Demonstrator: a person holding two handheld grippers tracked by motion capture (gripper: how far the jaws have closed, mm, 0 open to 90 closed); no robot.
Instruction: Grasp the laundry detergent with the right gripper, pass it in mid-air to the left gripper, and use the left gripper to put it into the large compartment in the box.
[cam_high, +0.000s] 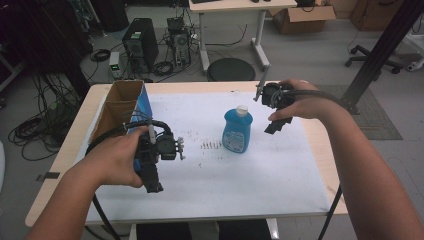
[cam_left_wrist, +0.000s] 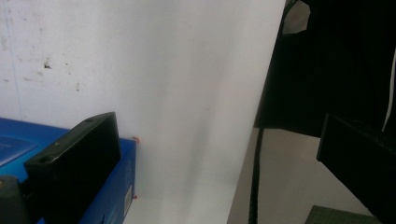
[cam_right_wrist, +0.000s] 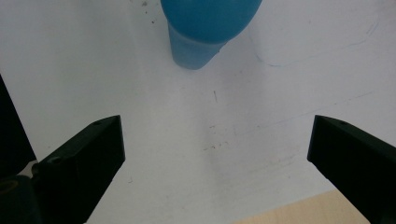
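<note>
Across the wooden table (cam_high: 320, 137) lies a broad white paper sheet (cam_high: 250, 175), specked with dark marks near its middle, and at its far left edge stands an open brown cardboard box with a blue side panel (cam_high: 125, 102); in the left gripper view that blue panel sits low behind the jaw. Centre stage is the translucent blue plastic bottle with a white cap (cam_high: 237, 130): it stands upright on the sheet, squat and rounded at the shoulders, narrowing to a short neck, with a paler blue label across its front. From the right gripper view the bottle (cam_right_wrist: 205, 28) is seen from above as a smooth blue dome with its lighter body tapering below, standing well ahead of the jaws. The right gripper (cam_high: 277, 112), black and held in the person's right hand, hovers just beside the bottle on its right without touching it; its jaws stand wide apart with bare paper between them and grip nothing. The left gripper (cam_high: 155, 165), black as well, is held in the left hand over the sheet's left part, well apart from the bottle, its jaws spread wide and empty.
</note>
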